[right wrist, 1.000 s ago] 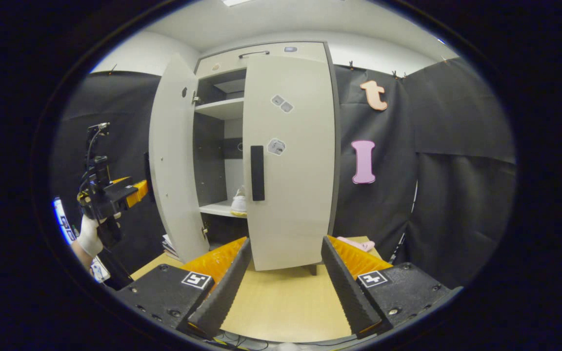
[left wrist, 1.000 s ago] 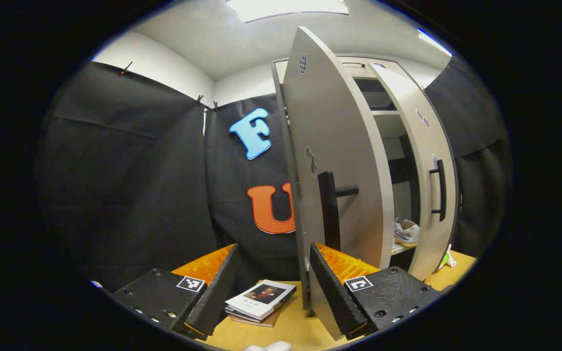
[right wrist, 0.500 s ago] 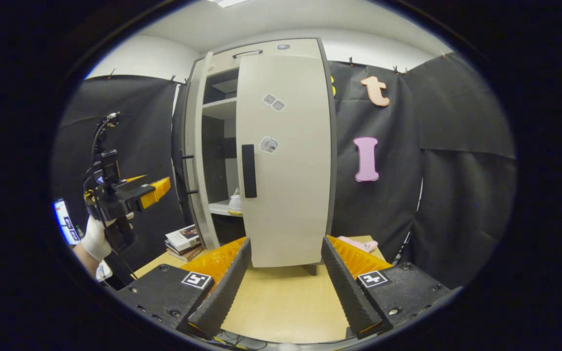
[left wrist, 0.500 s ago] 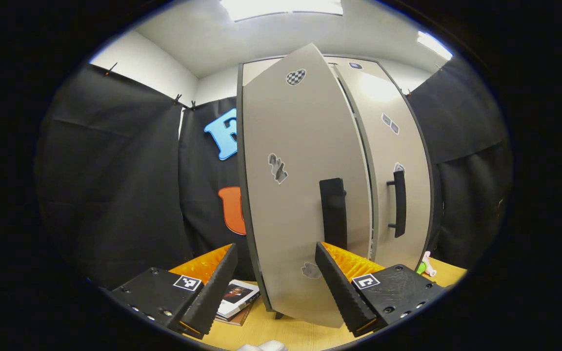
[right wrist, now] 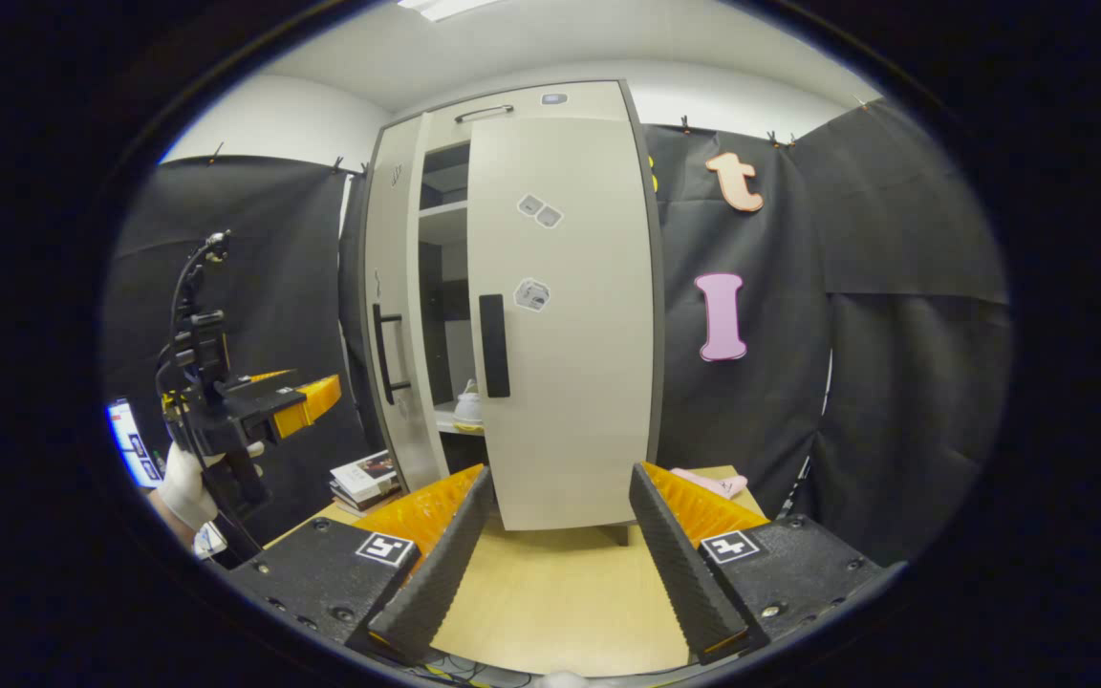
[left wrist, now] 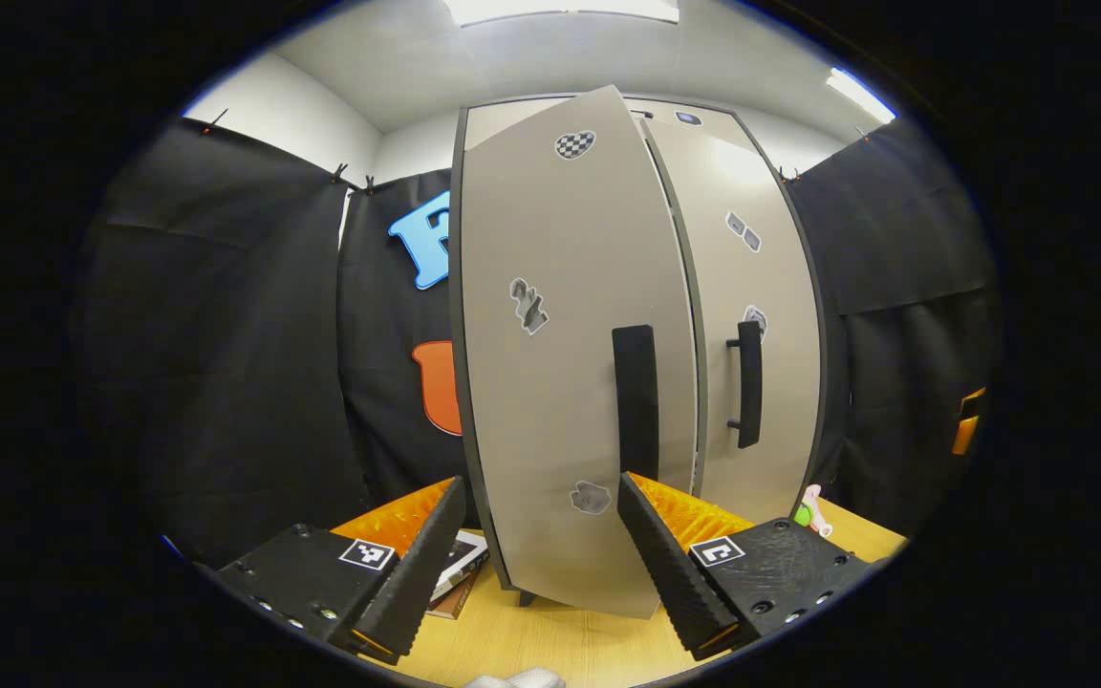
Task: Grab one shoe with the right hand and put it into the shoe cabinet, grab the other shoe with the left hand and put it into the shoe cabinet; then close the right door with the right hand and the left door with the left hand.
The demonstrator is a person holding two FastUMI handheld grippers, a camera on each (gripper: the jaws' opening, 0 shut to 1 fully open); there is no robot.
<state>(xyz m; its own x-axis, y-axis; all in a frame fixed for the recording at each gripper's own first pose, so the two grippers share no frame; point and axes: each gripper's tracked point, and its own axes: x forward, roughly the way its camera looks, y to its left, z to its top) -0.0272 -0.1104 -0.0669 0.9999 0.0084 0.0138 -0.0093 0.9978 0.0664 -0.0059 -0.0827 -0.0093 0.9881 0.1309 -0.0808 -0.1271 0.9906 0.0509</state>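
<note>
- Tall pale-grey laminate shoe cabinet point(right wrist: 550, 287) with dark edges, standing on the light wooden table point(right wrist: 550, 592) straight ahead of both tongs.
- Left door point(left wrist: 560, 382), flat matte panel with small stickers and a black bar handle point(left wrist: 636, 401), dead ahead of the left gripper point(left wrist: 543, 564) and just past its fingertips; not quite shut (in the right gripper view a narrow gap shows, with shelves and a white shoe point(right wrist: 467, 409) inside on the lower shelf).
- Right door point(right wrist: 565, 315), same matte panel with a flat black handle point(right wrist: 493, 346), ahead of the right gripper point(right wrist: 558, 554), looks closed or nearly so.
- Left gripper: ribbed fingers spread apart, nothing between them, no clear contact with the door. Right gripper: also spread apart and empty, hanging back from the cabinet over the table.
- In the right gripper view, left gripper point(right wrist: 307, 406) off to the left, held by a white-gloved hand point(right wrist: 185, 478).
- Risks, as a judgement: door stopping short of flush if not pressed home; smooth panel letting a fingertip skid sideways; a hard shove rocking the tall narrow cabinet; a finger snagging the protruding handle.
- Stack of books point(right wrist: 364, 476) low to the left, beside the cabinet foot, unlikely to interfere.
</note>
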